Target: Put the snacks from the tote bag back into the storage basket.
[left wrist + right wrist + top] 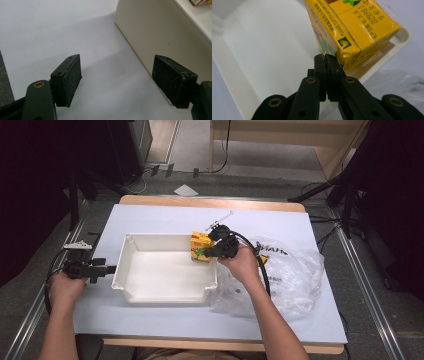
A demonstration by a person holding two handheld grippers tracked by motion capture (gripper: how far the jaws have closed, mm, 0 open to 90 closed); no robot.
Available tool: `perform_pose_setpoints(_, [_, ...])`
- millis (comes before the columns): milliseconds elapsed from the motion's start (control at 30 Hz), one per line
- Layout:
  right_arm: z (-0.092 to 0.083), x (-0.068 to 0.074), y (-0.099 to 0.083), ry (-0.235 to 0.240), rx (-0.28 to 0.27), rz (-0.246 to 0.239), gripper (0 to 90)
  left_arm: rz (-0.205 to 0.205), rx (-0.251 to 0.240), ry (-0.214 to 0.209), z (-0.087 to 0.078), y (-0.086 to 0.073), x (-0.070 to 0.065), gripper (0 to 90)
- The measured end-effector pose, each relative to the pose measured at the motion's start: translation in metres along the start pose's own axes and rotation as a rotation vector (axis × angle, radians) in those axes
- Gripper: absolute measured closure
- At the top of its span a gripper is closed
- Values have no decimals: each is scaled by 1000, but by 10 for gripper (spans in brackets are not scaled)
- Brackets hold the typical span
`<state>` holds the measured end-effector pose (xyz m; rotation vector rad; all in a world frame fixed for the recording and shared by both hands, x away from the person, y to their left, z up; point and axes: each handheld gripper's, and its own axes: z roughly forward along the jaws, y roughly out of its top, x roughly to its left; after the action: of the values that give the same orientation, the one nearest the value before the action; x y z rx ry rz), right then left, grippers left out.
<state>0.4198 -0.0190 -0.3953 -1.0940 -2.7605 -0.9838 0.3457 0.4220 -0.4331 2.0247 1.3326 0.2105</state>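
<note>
- Tabletop [150, 215], covered in a pale sheet, carries everything; its wooden edge shows along the far and near sides.
- Clear plastic bag [295, 275] lies crumpled on the right part of the tabletop, touching the right wall of the tub, with dark lettering on its far side.
- White plastic tub [165, 297] sits near the middle of the tabletop, open side up; its pale floor is bare apart from the far right corner.
- Yellow drink carton [200, 246] stands tilted at the far right corner of the tub, leaning over the rim there; in the right gripper view the yellow drink carton [352, 27] hangs over the tub's inside with its printed date face turned up.
- Right tongs [212, 251] are held level by the person's right hand, above the tub's right rim, pointing left at the carton. In the right gripper view the right tongs [327, 58] have their two pads pressed flat together, with the tips right against the carton's lower corner; whether they pinch a fold of it I cannot tell.
- Left tongs [111, 268] rest low on the tabletop just left of the tub; in the left gripper view the left tongs [117, 80] stand wide apart with nothing between them, the one pad close beside the tub's outer wall.
</note>
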Motion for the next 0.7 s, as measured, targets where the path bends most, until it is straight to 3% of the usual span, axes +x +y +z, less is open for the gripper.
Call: perform_pose_setpoints(700, [-2,0,-5,-15,6,0,899,1,3,0,1,0,0,248])
